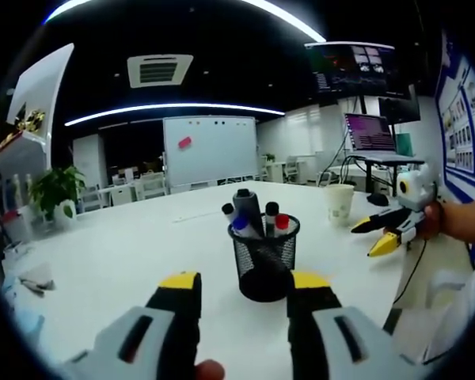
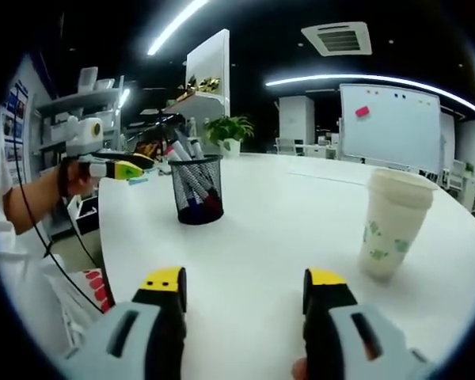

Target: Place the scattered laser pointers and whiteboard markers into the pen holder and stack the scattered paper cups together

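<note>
The white table is carrying a black mesh pen holder already containing the markers, and a white paper cup stack is standing well apart. Both the left gripper and the right gripper are hovering released, grasping nothing. The task is appearing complete; the next move is calling for withdrawal only.

My left gripper view looks low across the white table, the pen holder close at twelve o'clock. My right gripper view faces it from the opposite side, farther off at eleven o'clock.
</note>
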`<state>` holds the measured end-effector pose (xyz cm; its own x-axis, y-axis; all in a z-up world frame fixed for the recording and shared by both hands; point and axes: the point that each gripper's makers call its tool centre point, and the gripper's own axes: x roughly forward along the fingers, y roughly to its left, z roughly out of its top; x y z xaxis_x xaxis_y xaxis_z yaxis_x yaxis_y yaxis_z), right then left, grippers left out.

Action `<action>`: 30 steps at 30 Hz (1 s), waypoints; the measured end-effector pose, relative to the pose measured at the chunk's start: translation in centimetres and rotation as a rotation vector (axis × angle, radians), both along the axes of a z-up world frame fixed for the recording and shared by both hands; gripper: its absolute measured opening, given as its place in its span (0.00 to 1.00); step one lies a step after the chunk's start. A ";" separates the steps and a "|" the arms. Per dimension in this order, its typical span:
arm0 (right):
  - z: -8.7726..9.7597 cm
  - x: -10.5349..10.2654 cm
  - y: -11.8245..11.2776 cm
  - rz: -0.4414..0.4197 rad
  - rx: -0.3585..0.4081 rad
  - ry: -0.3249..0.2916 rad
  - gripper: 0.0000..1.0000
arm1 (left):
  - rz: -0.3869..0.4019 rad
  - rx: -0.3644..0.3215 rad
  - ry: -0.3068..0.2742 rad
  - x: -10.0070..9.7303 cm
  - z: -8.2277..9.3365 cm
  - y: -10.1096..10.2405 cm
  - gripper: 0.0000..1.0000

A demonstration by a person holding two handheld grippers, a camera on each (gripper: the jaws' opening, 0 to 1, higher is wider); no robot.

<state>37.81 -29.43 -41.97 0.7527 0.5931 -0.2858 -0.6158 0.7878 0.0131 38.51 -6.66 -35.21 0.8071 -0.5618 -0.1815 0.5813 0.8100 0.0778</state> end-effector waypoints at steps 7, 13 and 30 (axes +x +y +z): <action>0.3 0.5 -1.3 -0.056 0.038 -0.003 0.58 | -0.005 0.000 -0.003 0.0 0.1 -0.1 0.44; 0.9 0.9 -2.4 -0.096 0.048 -0.024 0.58 | 0.001 -0.011 -0.002 -0.1 0.2 0.0 0.44; 1.0 1.4 -4.7 -0.183 0.085 -0.016 0.55 | 0.006 -0.006 -0.007 0.2 0.3 0.2 0.44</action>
